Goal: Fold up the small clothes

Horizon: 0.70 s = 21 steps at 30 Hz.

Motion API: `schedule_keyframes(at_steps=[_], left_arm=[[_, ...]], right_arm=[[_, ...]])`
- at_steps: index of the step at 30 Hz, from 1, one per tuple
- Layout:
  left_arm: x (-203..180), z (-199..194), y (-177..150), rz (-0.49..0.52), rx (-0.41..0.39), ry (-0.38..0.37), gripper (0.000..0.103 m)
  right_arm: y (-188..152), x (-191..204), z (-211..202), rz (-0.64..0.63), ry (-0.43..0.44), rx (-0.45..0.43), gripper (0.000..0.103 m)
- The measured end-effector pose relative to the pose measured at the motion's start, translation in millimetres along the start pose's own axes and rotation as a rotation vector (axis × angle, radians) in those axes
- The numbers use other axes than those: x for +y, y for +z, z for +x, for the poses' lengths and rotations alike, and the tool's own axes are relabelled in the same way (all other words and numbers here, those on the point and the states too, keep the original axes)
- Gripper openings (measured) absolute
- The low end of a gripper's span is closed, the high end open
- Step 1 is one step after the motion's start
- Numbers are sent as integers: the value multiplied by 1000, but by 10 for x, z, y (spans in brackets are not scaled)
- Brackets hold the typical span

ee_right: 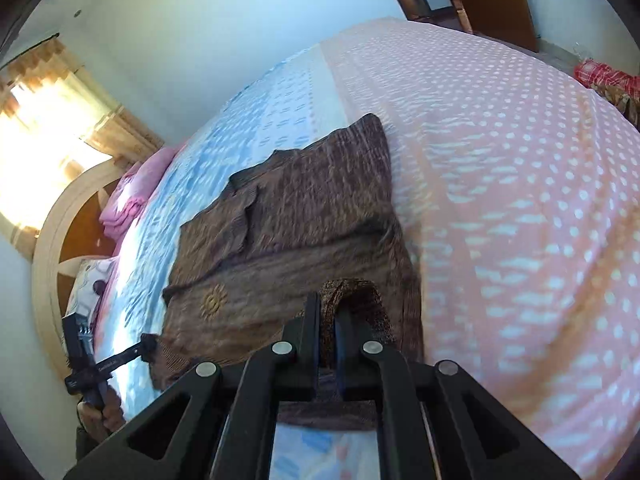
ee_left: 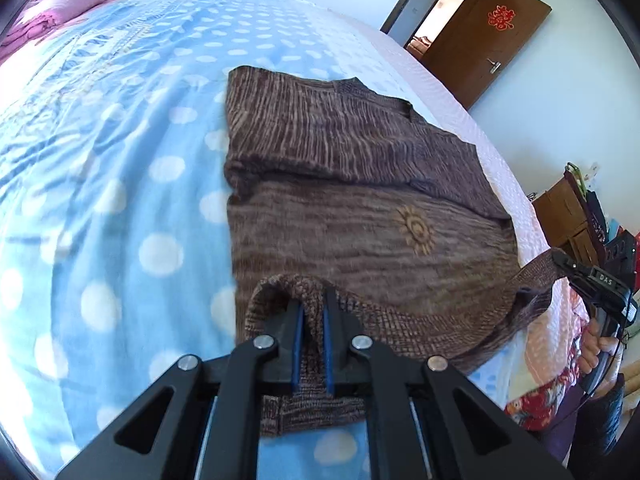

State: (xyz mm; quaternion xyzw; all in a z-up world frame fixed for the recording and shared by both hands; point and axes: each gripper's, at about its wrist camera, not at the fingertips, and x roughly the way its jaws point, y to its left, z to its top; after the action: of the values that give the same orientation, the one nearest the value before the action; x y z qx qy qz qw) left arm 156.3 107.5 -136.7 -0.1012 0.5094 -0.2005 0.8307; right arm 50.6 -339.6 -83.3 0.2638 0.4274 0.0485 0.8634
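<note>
A small brown knit sweater [ee_left: 360, 184] with a yellow sun motif [ee_left: 416, 230] lies on the blue dotted bed cover [ee_left: 120, 184], its far part folded over. My left gripper [ee_left: 313, 300] is shut on the sweater's near hem at one corner. My right gripper [ee_right: 327, 308] is shut on the hem at the other corner, and it shows at the right edge of the left wrist view [ee_left: 560, 260]. In the right wrist view the sweater [ee_right: 304, 216] spans the blue and pink cover, and the left gripper [ee_right: 149, 344] pinches its left corner.
Pink folded bedding [ee_left: 60, 12] lies at the bed's head by a wooden headboard [ee_right: 52, 248]. A brown door [ee_left: 492, 40] stands open beyond the bed. The pink dotted cover [ee_right: 520, 200] fills the right side. A wooden cabinet [ee_left: 568, 216] stands past the bed edge.
</note>
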Motion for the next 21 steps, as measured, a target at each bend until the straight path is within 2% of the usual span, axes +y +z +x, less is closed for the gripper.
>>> schedule_keyframes(at_steps=[3, 5, 6, 8, 11, 13, 15, 16, 17, 19, 21], left_arm=[[79, 54, 161, -25, -6, 5, 15], [165, 37, 256, -33, -15, 17, 25], [218, -33, 287, -31, -45, 43, 28], [296, -144, 336, -17, -89, 62, 42], [422, -311, 342, 38, -131, 57, 51], [432, -392, 264, 129, -145, 76, 51], [397, -413, 152, 254, -144, 112, 60], [368, -401, 78, 326, -144, 146, 69], [332, -376, 10, 400, -147, 188, 71], [274, -324, -93, 521, -140, 252, 71], [229, -243, -159, 615, -96, 254, 71]], right_arm=[[111, -119, 245, 58, -26, 7, 8], [145, -173, 312, 81, -46, -5, 8], [151, -188, 307, 85, -51, -25, 8], [137, -204, 240, 87, -48, -67, 8], [78, -212, 84, 78, -55, -118, 8], [-7, -193, -35, 61, -61, -139, 8], [-104, -178, -140, 56, -57, -149, 8], [-141, -173, -172, 58, -56, -151, 8], [-180, -166, -208, 59, -57, -152, 8], [-255, -148, -261, 57, -58, -150, 8], [-311, -118, -289, 54, -61, -137, 8]])
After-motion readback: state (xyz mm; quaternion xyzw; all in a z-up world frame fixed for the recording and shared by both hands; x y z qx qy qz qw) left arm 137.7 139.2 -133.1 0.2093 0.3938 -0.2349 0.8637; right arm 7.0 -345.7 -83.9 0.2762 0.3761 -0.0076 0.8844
